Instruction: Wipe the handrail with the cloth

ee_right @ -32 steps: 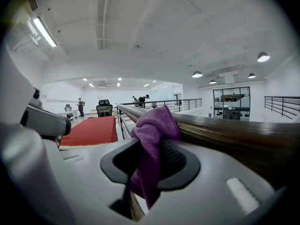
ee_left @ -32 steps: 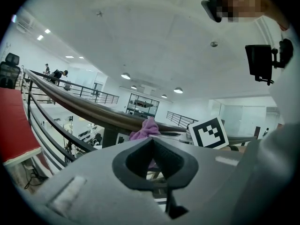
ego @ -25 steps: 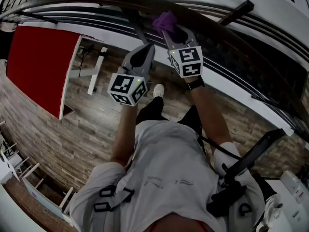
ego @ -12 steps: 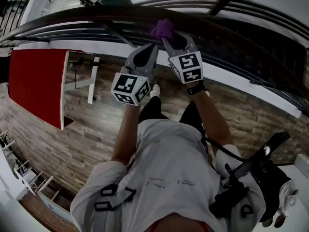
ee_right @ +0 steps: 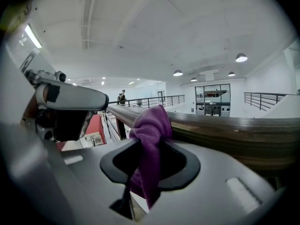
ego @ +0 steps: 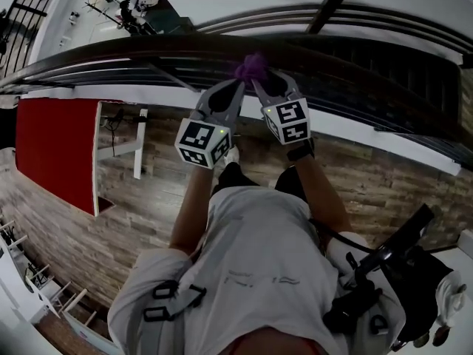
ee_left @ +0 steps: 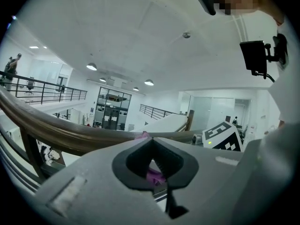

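At the far left of the head view a red panel [ego: 55,150] lies on the lower level beside a plank floor [ego: 148,198], both seen past the dark wooden handrail [ego: 148,50] that curves across the top of the picture. Next comes the left gripper [ego: 235,87], raised toward the rail with its tips just beside the purple cloth [ego: 251,66]. In the left gripper view its jaws are closed together, tip against tip [ee_left: 151,138]. A scrap of the cloth [ee_left: 154,176] shows through the opening behind the tips, and I cannot tell whether it touches the jaws or only hangs beyond them. The handrail [ee_left: 56,128] runs across just behind the tips. Right of it, close alongside, the right gripper [ego: 260,78] points up at the same stretch of rail. In the right gripper view its jaws [ee_right: 151,142] are clamped on the cloth [ee_right: 151,125], which bunches into a knot above the tips and hangs in a tail through the opening below. The bunched top sits against the near face of the handrail [ee_right: 234,130], about midway along the visible rail. The person's pale shirt [ego: 259,257] fills the lower middle of the head view, both forearms reaching up to the grippers
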`<state>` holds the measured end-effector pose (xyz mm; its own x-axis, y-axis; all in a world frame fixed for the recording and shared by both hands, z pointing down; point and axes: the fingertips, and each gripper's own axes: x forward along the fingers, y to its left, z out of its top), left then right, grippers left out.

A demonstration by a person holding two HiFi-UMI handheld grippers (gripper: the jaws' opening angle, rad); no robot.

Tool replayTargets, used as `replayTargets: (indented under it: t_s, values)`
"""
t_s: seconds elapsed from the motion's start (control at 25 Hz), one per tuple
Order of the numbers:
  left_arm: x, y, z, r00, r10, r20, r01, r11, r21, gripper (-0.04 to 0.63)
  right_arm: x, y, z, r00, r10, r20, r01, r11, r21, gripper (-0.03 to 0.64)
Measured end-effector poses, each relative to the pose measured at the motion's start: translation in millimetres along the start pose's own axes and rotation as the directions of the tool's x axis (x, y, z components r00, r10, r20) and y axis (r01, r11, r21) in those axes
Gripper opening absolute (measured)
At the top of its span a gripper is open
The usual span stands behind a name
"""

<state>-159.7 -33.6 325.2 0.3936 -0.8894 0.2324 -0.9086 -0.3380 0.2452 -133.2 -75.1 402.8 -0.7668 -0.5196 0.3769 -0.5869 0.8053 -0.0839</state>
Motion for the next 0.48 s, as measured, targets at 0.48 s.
replayTargets:
  t_s: [0.48]
  values:
    - [43,-69,-2,0.990,-0.136,-0.044,0.138,0.989,0.057,0.002,-57,-54,-21,0.997,-0.071,-0.015,0.071,0.997,0.013,0.111]
